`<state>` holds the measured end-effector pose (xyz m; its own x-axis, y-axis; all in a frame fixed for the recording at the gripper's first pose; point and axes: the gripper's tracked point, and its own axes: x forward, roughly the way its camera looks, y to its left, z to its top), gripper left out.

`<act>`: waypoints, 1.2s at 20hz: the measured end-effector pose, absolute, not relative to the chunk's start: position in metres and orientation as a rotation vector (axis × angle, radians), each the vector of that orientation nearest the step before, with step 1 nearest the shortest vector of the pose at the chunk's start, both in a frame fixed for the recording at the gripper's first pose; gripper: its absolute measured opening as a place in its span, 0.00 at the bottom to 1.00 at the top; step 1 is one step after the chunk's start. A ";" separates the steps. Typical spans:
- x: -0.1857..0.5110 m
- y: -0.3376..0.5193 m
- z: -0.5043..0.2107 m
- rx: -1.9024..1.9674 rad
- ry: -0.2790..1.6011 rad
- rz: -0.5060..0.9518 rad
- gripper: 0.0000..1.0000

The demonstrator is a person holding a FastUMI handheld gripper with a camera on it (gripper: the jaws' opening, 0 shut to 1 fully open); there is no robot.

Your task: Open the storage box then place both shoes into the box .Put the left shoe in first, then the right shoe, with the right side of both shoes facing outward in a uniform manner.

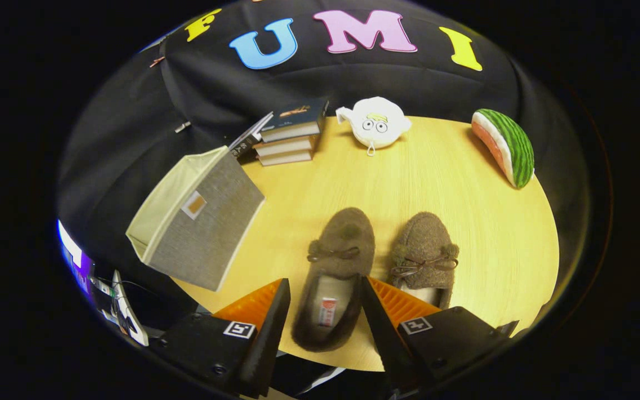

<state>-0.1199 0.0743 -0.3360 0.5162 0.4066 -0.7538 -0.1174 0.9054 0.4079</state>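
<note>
Two brown fuzzy slippers lie side by side on the round wooden table (453, 183), toes pointing away from me. My gripper (324, 282) is open, with one finger on each side of the heel half of the left-hand shoe (338, 261). The shoe's light insole shows between the fingers. I cannot tell whether the fingers touch it. The right-hand shoe (424, 250) lies just beyond the right finger (378, 311). The grey fabric storage box (209, 228) stands to the left of the shoes at the table's left edge. Its top is open and the cream lining (167, 208) shows.
A stack of books (289, 136) sits at the back of the table behind the box. A white plush toy (378, 125) lies next to it. A watermelon-slice plush (506, 147) is at the far right edge. Some equipment (111, 297) stands off the table, below the box.
</note>
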 end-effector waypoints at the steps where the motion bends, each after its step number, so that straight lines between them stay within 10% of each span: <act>1: -0.120 0.073 -0.345 0.308 0.998 0.315 0.76; 7: -0.105 0.068 -0.381 0.250 1.034 0.262 0.69; 18: -0.088 0.062 -0.397 0.261 1.066 0.081 0.10; 24: -0.083 0.056 -0.356 0.320 1.014 0.045 0.10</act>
